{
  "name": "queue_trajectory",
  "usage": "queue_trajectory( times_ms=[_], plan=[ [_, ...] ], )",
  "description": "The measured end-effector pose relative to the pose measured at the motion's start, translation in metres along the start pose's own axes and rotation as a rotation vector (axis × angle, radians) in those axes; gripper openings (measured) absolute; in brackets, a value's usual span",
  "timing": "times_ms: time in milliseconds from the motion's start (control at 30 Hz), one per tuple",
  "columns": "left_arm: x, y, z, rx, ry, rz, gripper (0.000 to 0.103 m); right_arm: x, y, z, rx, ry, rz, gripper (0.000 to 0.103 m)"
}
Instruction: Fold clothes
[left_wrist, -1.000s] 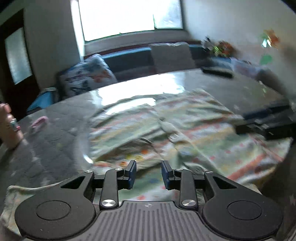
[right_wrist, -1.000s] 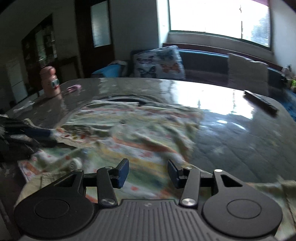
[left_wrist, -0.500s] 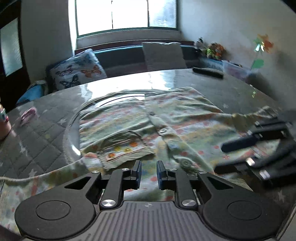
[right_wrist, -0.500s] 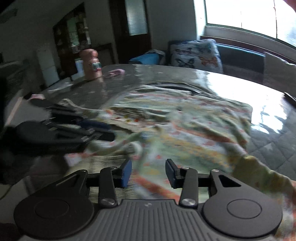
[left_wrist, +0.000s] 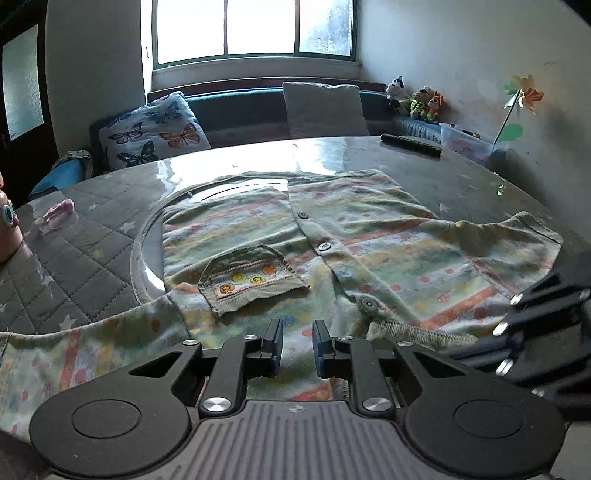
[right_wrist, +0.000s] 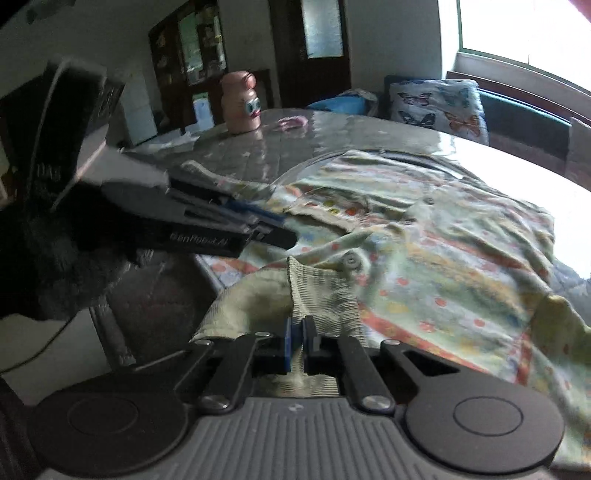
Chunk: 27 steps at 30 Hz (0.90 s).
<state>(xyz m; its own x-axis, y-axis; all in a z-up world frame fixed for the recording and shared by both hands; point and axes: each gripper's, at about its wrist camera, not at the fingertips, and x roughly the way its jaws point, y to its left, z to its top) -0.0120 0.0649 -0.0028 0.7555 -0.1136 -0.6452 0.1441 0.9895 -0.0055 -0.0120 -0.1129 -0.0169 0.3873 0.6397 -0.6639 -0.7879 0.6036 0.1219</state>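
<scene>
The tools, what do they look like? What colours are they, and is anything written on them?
Each tool is black, with two round discs, silver screws and a ribbed grey base. The left tool and right tool have blue pads on thin black fingers. From the right wrist view, the left tool's side carries pale lettering, too blurred to read surely, and something dark and fuzzy covers the hand behind it.
</scene>
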Motion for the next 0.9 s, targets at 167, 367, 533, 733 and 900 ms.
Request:
queue_trajectory(
  times_ms=[167, 367, 533, 733, 900],
  plan=[
    [0.001, -0.004, -0.004, 0.027, 0.008, -0.016, 0.019, -0.033, -0.023, 0.005, 0.130, -0.085, 0.022, 0.004],
    [0.004, -0.020, -0.008, 0.091, 0.008, -0.046, 0.019, -0.048, -0.040, 0.007, 0.237, -0.138, 0.059, 0.004],
    [0.001, -0.033, -0.013, 0.174, -0.003, -0.060, 0.018, -0.036, -0.034, 0.007, 0.200, -0.110, 0.073, 0.004],
    [-0.003, -0.033, -0.013, 0.192, -0.013, -0.080, 0.022, -0.026, -0.023, 0.010, 0.141, -0.067, 0.116, 0.009],
    [-0.016, -0.010, -0.002, 0.129, -0.059, -0.026, 0.022, -0.035, -0.033, 0.023, 0.158, -0.129, 0.129, 0.010]
  ],
)
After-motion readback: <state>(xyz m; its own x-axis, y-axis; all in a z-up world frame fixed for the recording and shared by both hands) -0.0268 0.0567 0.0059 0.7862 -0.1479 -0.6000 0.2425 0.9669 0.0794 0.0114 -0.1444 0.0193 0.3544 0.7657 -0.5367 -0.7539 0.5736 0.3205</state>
